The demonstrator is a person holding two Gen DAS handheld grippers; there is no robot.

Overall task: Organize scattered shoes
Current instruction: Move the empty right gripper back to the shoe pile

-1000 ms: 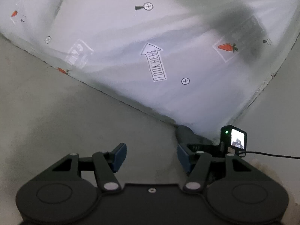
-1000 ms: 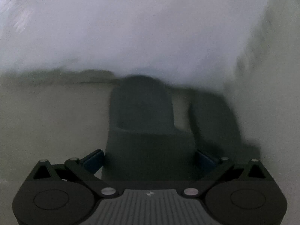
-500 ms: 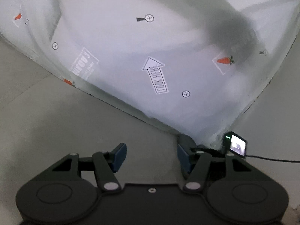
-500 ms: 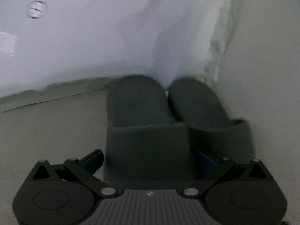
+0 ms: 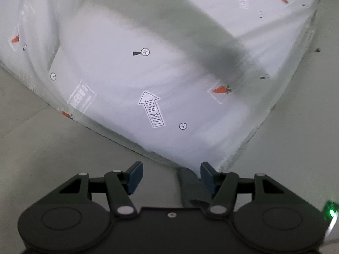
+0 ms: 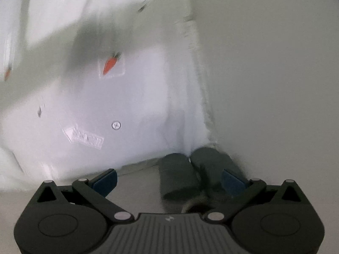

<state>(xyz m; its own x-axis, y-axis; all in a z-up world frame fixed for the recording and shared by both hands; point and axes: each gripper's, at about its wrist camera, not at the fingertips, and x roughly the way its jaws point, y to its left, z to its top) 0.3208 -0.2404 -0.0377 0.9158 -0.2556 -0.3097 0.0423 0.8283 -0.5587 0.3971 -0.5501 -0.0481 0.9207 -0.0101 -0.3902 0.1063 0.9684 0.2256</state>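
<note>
Two dark grey slippers lie side by side on the pale floor, toes against the corner of a hanging white bed sheet: the left slipper and the right slipper. My right gripper is open, held back from them and holding nothing; its right finger shows in front of the right slipper. In the left wrist view my left gripper is open and empty above the floor. A strip of a dark slipper shows just inside its right finger.
The sheet, printed with carrots and a "LOOK HERE" arrow, hangs to the floor across most of both views. Pale floor spreads left of the slippers. A plain wall rises on the right. A green light glows at the edge.
The right gripper has drawn back from the slipper that filled the space between its fingers; both slippers now lie together, farther away. The left view has swung slightly, pushing the lit device to the edge.
</note>
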